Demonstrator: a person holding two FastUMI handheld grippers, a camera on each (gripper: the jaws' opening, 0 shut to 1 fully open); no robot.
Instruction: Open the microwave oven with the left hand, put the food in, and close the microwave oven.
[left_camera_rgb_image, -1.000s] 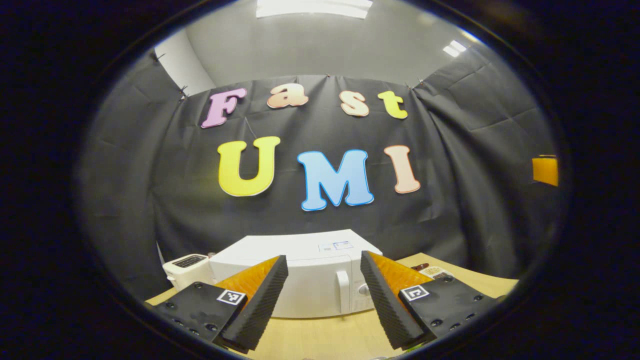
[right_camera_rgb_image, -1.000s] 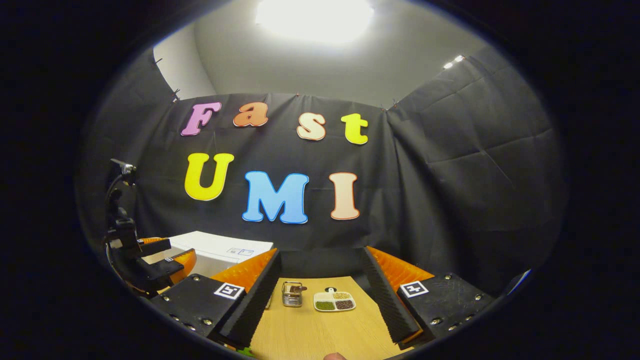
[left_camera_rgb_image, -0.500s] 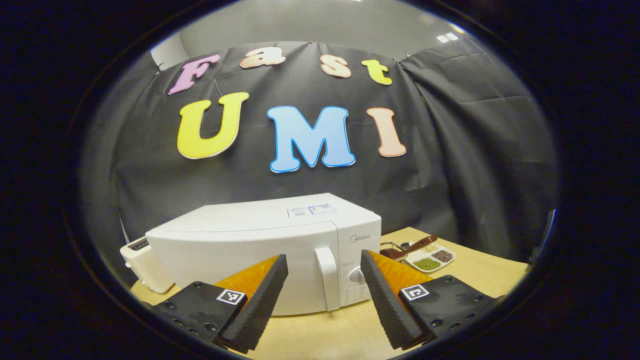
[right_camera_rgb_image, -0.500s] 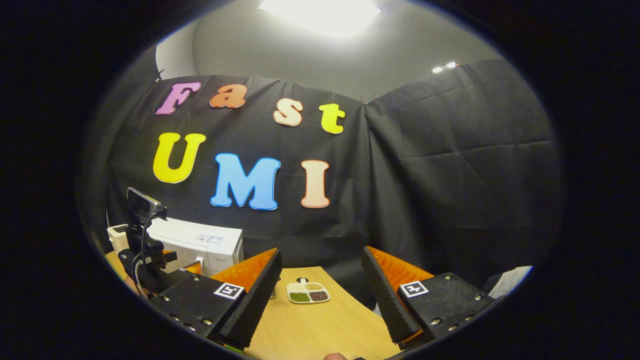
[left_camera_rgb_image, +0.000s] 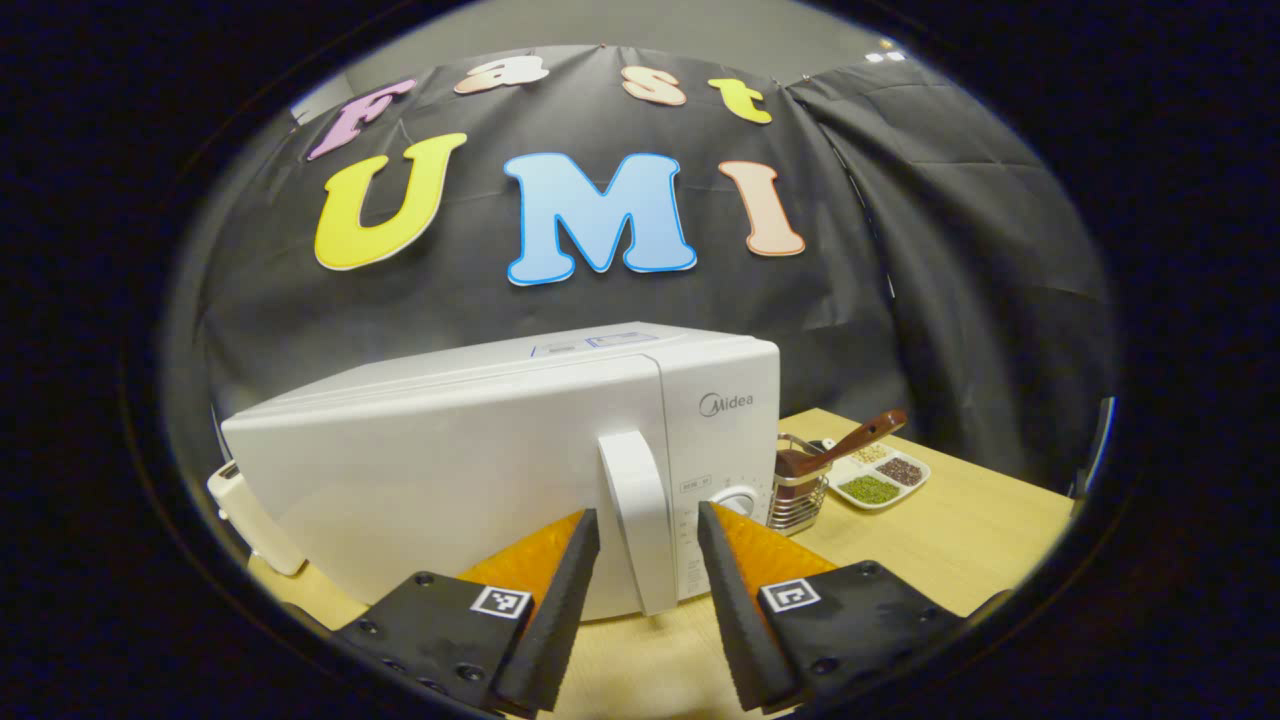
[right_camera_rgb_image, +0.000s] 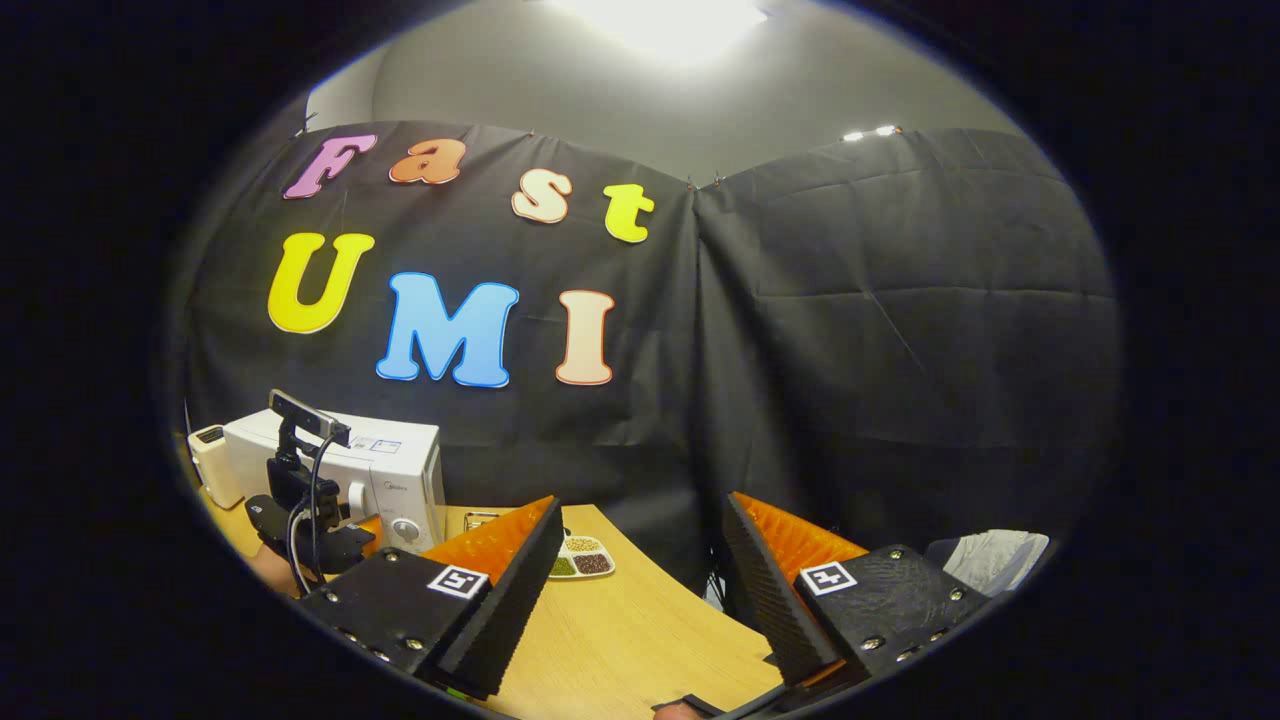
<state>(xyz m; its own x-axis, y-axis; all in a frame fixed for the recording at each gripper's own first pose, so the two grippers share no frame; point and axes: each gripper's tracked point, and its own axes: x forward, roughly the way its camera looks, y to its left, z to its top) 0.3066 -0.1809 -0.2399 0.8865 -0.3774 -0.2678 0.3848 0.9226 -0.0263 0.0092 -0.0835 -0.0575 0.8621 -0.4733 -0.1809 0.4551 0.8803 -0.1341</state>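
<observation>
I see the white microwave oven (left_camera_rgb_image: 480, 470) filling the centre of the left gripper view, door shut, its vertical handle (left_camera_rgb_image: 636, 520) rising between my left gripper (left_camera_rgb_image: 648, 560) fingers, which stand apart on either side of it (contact I cannot tell). Right of it, a wire holder (left_camera_rgb_image: 797, 492) and the sectioned food dish (left_camera_rgb_image: 880, 482) sit on the wooden table (left_camera_rgb_image: 960, 540). My right gripper (right_camera_rgb_image: 640, 560) hangs with its fingers apart above the table at the lower centre of its view, with the microwave at the far left.
</observation>
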